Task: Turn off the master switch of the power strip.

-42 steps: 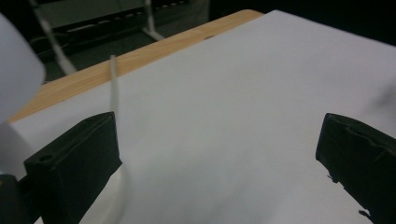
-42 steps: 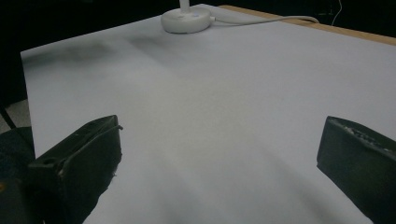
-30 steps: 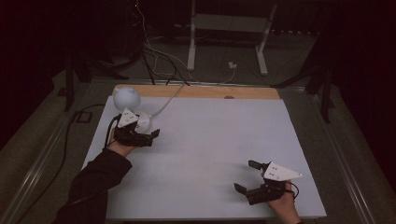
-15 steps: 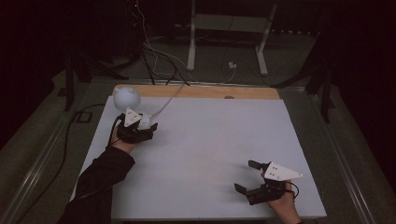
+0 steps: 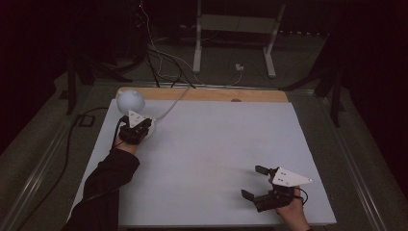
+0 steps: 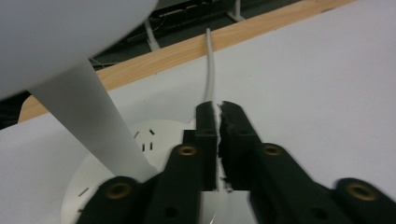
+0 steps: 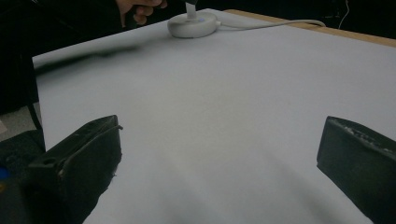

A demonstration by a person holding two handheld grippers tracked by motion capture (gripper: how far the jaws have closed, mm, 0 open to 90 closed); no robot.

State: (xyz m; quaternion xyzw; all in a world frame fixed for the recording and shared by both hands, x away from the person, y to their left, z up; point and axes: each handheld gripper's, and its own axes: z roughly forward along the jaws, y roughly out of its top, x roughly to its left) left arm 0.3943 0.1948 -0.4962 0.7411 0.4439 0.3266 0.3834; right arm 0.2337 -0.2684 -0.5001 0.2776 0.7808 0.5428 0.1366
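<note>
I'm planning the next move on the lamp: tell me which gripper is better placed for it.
Left. The left gripper is right over the lamp base, jaws shut, beside its stem. The right gripper rests open at the table's opposite near corner.

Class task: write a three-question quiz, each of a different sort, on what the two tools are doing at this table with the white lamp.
1. True or false: the right tool has its jaws wide apart over bare table.
2. Which part of the lamp is the left tool above? A) its round base B) its globe C) its plug
3. Fill in: the left tool's jaws are ____.

Key:
1. True; it grips nothing.
2. A; the jaws sit over the round base, where the white cable leaves it toward the wooden edge.
3. Shut; they have just been closing, and whether they pinch the cable cannot be told.
</note>
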